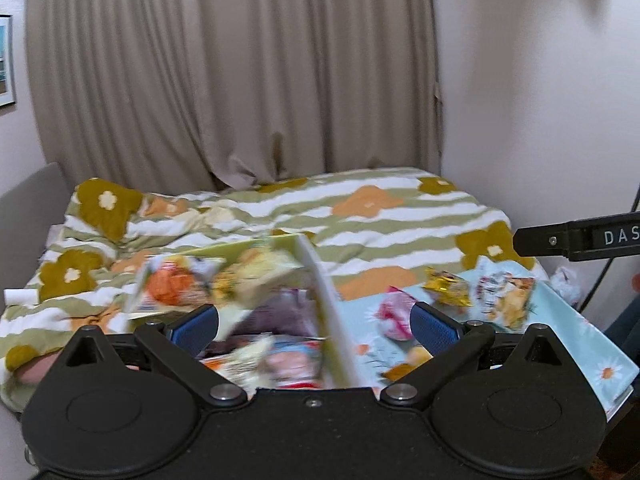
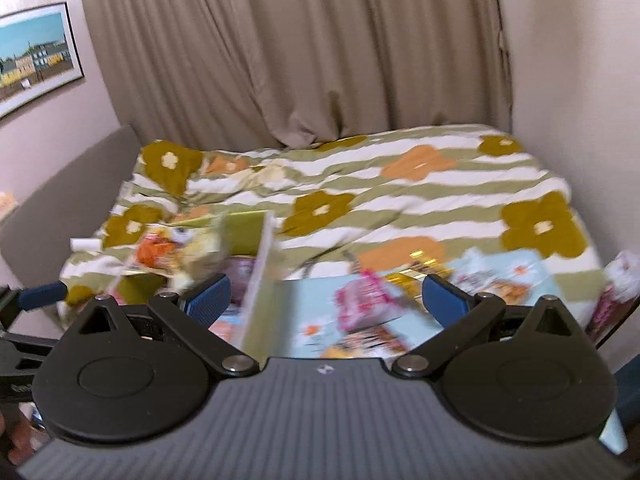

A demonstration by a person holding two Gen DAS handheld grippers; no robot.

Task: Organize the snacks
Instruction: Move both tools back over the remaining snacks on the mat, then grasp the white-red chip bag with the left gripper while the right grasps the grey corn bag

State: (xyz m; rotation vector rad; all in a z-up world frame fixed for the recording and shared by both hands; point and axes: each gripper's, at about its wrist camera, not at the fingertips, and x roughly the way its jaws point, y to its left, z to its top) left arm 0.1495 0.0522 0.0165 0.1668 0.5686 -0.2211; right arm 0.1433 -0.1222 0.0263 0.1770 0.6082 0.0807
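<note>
Snack packets in the box (image 1: 256, 280) are smeared by motion blur, so labels are unreadable. Same for the pink packet (image 2: 360, 300) mid-frame in the right wrist view. The framed picture (image 1: 6, 60) gets chopped by the left edge, and the other gripper's lettering (image 1: 620, 236) runs off the right edge.

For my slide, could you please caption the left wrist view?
Open left gripper above snack box, loose snack packets beside it.

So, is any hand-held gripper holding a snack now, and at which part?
Nothing is held. The left hand-held gripper and the right hand-held gripper are both open, above the snacks.
</note>
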